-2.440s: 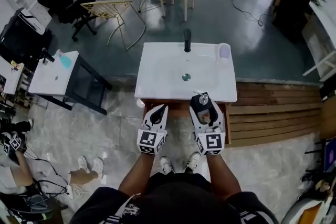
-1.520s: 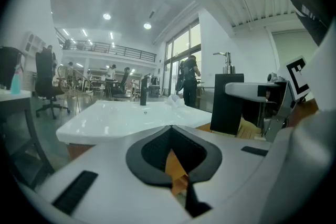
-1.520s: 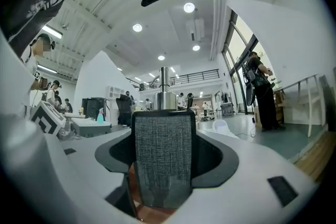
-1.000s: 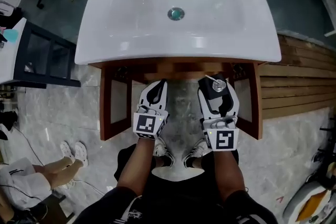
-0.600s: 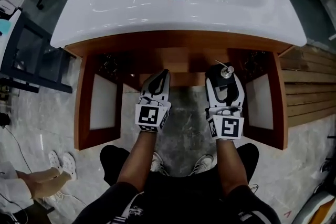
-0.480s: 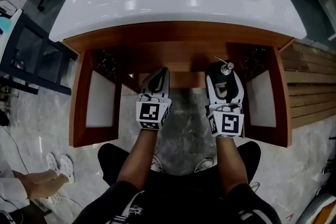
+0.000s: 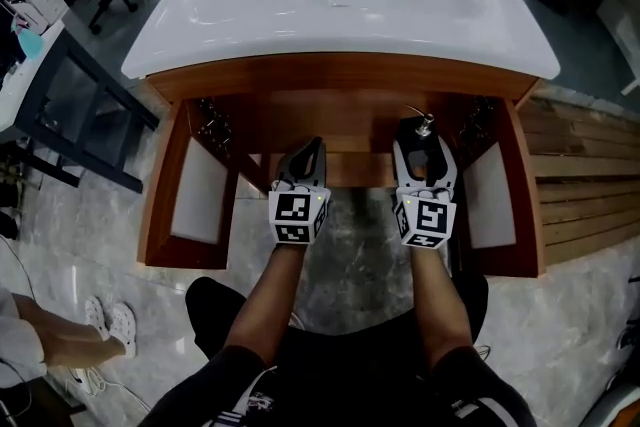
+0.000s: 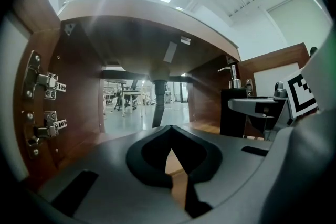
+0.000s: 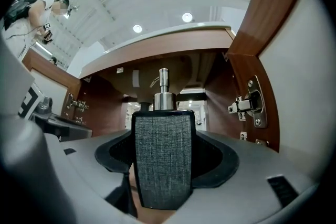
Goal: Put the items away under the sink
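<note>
A white sink (image 7: pixel 300 5) is sitting over an open wooden cabinet (image 7: pixel 340 80). The left gripper (image 7: pixel 310 147) is holding its jaws together, empty. The right gripper (image 7: pixel 421 140) jaws are clamping a soap bottle (image 9: pixel 163 160).

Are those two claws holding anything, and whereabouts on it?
The right gripper clamps a dark soap dispenser by its body, below the metal pump. The left gripper is shut, empty.

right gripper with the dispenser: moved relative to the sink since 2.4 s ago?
Yes. The right gripper, holding the soap dispenser, has dropped from the sink's front rim to the open cabinet below it.
</note>
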A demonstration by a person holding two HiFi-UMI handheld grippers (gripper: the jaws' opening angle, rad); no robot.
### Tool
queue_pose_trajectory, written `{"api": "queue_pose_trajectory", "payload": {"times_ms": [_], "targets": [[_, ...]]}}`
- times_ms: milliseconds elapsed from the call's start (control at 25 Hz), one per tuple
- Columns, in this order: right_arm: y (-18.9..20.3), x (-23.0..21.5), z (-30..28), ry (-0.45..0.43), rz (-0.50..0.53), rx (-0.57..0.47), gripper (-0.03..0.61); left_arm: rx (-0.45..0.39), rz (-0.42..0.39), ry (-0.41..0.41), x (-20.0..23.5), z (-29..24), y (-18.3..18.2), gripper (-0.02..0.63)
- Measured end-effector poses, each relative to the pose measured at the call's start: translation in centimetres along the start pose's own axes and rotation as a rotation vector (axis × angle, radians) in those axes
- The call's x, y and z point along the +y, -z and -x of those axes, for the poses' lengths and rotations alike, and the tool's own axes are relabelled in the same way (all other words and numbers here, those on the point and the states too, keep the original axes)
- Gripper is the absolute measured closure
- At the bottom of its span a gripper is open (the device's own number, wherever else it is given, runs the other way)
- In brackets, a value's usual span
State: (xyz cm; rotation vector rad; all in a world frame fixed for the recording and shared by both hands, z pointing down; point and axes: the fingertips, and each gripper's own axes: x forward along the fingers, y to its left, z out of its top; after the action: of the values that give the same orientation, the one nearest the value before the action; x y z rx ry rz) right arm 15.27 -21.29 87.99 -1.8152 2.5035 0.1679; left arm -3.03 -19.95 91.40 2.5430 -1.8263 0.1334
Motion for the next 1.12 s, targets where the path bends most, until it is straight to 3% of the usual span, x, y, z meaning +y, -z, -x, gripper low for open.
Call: {"api": "queue_pose_trajectory", "payload": {"times_ms": [600, 1120], "targets": [[0.6, -2.2, -6.7, 0.058, 0.011, -0.004, 0.255, -0.008, -0.006, -0.016, 0.9, -1.9, -1.2, 0.607], [1.8, -2.3, -7.3, 0.068, 0.019, 0.029, 0.255, -0.016, 0.009, 0.011, 0.5, -2.0, -1.5, 0.607]]}}
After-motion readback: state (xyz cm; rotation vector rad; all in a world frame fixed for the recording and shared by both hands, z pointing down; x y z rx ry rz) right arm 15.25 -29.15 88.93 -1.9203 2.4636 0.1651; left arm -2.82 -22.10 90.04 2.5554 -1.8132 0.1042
